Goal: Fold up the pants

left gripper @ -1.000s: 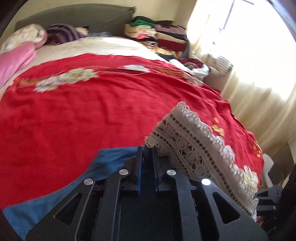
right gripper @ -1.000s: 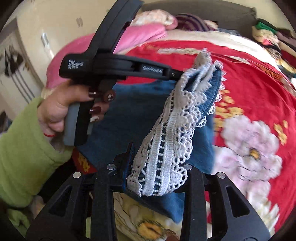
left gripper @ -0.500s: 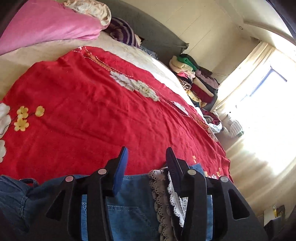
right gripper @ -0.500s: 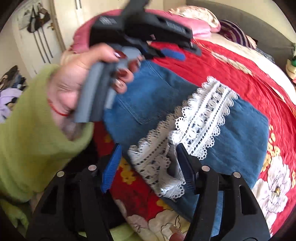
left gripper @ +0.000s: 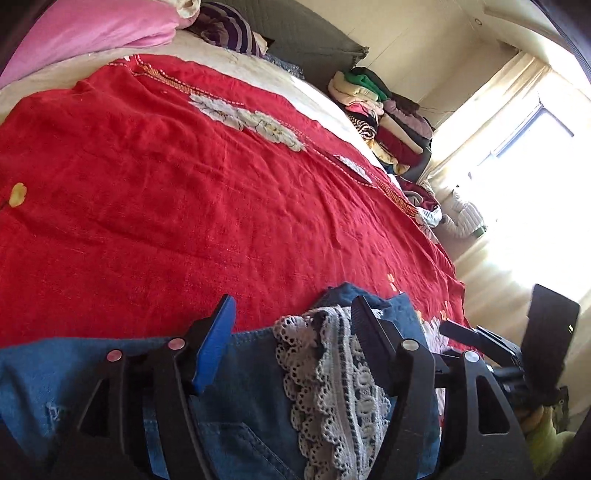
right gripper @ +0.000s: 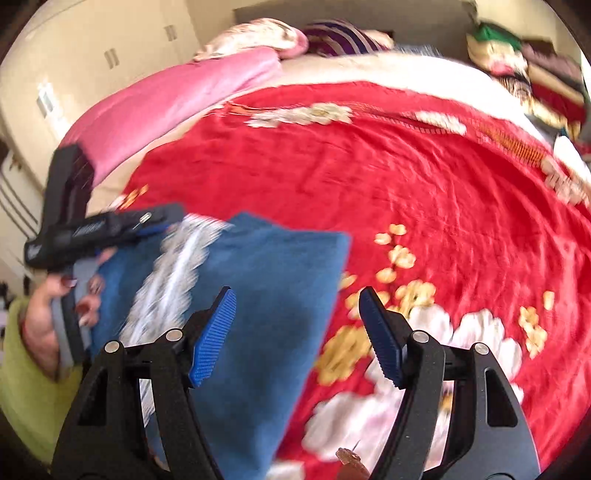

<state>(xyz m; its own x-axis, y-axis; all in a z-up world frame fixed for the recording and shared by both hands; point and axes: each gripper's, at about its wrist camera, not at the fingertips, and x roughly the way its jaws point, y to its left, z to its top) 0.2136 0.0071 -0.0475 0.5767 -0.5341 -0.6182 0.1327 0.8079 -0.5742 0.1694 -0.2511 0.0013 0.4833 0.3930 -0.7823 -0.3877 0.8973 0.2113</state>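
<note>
The blue denim pants [right gripper: 266, 295] with a white lace hem [right gripper: 170, 280] lie folded on the red bedspread [right gripper: 424, 192]. In the left wrist view the pants [left gripper: 251, 398] and lace [left gripper: 332, 387] lie under my left gripper [left gripper: 291, 317], which is open and empty just above them. My right gripper [right gripper: 295, 314] is open and empty, lifted above the right edge of the folded pants. The left gripper's body [right gripper: 96, 229] and the hand holding it show in the right wrist view, at the pants' left side.
A pink blanket [left gripper: 92, 29] and pillows lie at the head of the bed. A stack of folded clothes [left gripper: 376, 110] sits at the far corner by the bright window. The right gripper's body [left gripper: 517, 350] shows at the right of the left wrist view.
Both grippers let go of the lace hem and opened. The pants dropped onto the bedspread in a folded stack. The right gripper has swung to the right and away.
</note>
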